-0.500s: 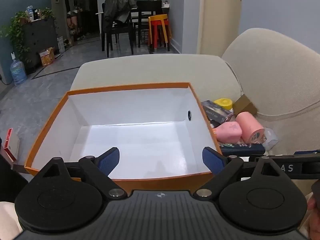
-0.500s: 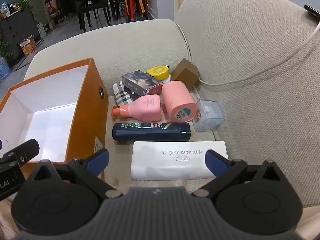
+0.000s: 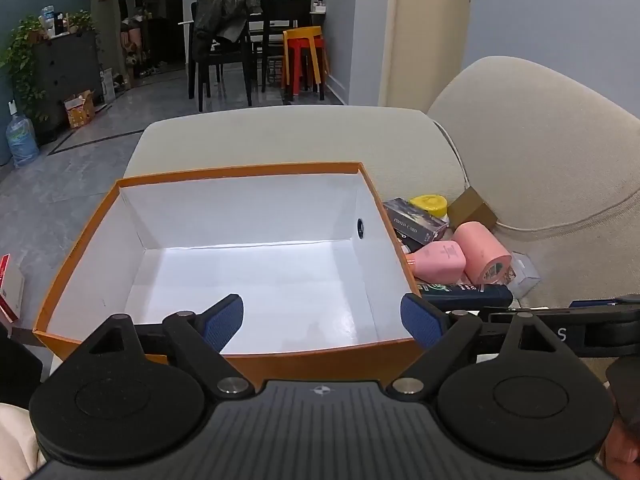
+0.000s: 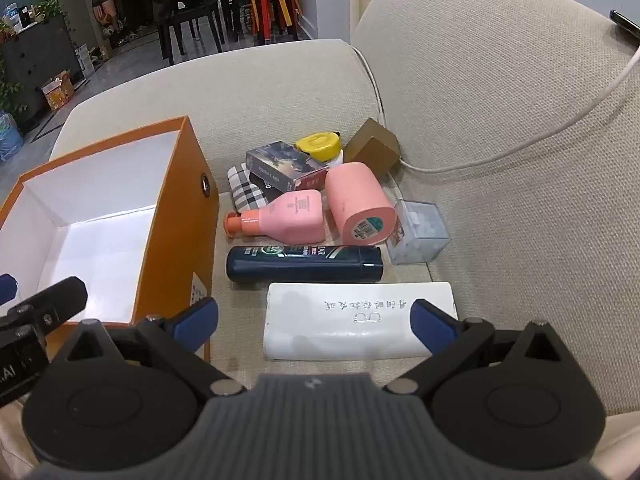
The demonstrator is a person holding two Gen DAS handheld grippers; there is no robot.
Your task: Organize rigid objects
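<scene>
- Our left gripper hangs over the orange box, jaws spread wide, gripping nothing.
- Our right gripper hovers beside the box, jaws released, above the white pack.
- Bottles lie just beyond.

Card box, 1 o'clock of the orange box in left view: side reads "PHOTO CARD". Dark bottle: white letters "EAR" upside down at its middle, rest too small. White flat box: a line of handwritten Chinese chars, upside down, w/ "DO" embossed under them. Left gripper body at 9 o'clock in right view: ".AI". Right gripper body at 3 o'clock in left view: "S". Pink bottle and pink roll labels: unreadable.
</scene>
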